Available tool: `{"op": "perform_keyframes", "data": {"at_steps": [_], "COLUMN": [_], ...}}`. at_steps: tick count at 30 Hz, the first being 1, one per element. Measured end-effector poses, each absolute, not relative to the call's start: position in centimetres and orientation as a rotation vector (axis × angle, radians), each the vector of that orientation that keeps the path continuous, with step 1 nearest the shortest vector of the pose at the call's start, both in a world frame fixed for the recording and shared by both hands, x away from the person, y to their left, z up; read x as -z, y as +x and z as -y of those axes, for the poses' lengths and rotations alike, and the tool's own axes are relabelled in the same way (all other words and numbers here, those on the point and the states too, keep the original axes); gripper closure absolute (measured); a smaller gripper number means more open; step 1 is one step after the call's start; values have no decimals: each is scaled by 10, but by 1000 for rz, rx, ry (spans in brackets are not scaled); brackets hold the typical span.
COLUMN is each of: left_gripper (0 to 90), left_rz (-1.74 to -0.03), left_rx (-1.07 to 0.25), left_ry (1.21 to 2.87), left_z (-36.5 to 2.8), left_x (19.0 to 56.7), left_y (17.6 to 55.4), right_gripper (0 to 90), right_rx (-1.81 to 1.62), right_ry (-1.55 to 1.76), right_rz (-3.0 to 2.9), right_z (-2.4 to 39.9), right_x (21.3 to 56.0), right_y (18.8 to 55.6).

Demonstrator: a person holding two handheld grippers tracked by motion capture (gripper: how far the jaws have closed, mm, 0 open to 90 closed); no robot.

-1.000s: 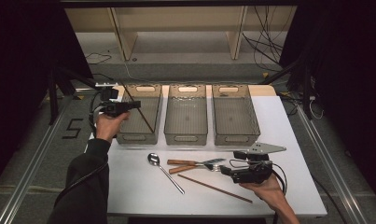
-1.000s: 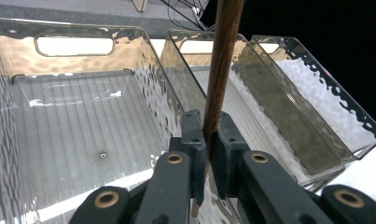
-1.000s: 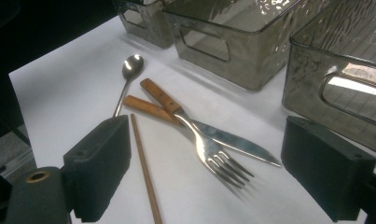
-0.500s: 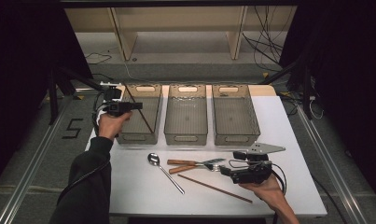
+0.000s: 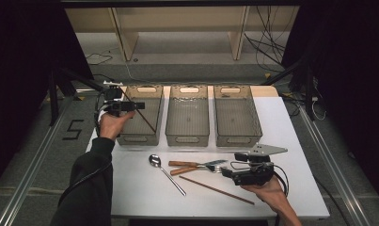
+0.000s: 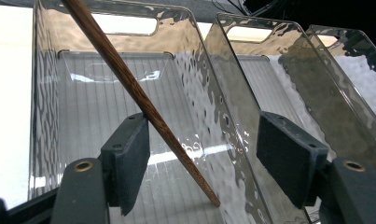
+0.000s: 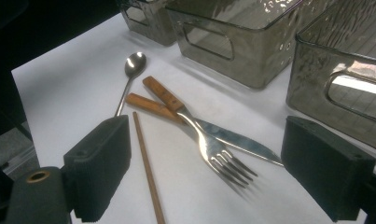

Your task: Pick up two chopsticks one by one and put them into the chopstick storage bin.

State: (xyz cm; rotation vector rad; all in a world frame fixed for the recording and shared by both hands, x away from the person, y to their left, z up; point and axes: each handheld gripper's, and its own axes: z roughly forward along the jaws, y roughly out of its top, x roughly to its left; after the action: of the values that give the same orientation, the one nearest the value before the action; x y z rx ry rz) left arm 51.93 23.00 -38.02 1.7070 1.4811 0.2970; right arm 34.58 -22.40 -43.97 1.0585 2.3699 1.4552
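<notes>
Chopsticks numbered two: in the high view we saw one [image 5: 142, 113] leaning inside the left bin [image 5: 139, 115], and the other [image 5: 216, 189] flat on the table [image 5: 300, 141]. We counted three clear bins in a row, left, middle [image 5: 187, 115] and right [image 5: 236, 115], plus one spoon [image 5: 166, 173], one fork [image 5: 199, 167] and one knife [image 5: 196, 164] in front of them. The left gripper [image 5: 139, 105] hung over the left bin; the right gripper [image 5: 226, 173] sat low by the fork's tines.

In the left gripper view, our jaws were spread, and the chopstick [image 6: 139, 95] slanted down between them, its tip on the bin floor [image 6: 83, 116]. It ran close past one pad [image 6: 127, 163]; whether it touched, we could not tell.

In the right gripper view, the jaws stood wide apart, pinching nothing. Beyond them lay the second chopstick [image 7: 148, 170], the crossed fork [image 7: 209, 140] and knife [image 7: 223, 133], and the spoon [image 7: 129, 74].
</notes>
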Motion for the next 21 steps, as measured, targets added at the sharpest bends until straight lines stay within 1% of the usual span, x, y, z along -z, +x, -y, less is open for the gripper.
{"op": "perform_keyframes", "data": {"at_steps": [6, 11, 13, 17, 19, 21], "left_gripper": [335, 295, 240, 175, 157, 158], "left_rz": [-1495, -1522, -1540, -1550, -1553, -1542], "left_rx": [-290, -305, -315, -336, -348, -349], "left_ry": [1728, 1755, 1761, 1772, 1775, 1783], "left_z": [-228, -226, -224, -222, -221, -221], "left_x": [382, 386, 386, 383, 382, 381], "left_y": [525, 531, 531, 531, 531, 530], "right_gripper": [168, 170, 170, 170, 170, 170], "right_rx": [-1455, -1456, -1456, -1456, -1458, -1458], "right_ry": [1057, 1057, 1058, 1058, 1055, 1054], "right_rz": [-2374, -2372, -2374, -2373, -2375, -2375], "right_z": [224, 224, 224, 224, 224, 224], "right_x": [440, 440, 440, 439, 439, 439], "right_y": [346, 346, 346, 346, 346, 346]}}
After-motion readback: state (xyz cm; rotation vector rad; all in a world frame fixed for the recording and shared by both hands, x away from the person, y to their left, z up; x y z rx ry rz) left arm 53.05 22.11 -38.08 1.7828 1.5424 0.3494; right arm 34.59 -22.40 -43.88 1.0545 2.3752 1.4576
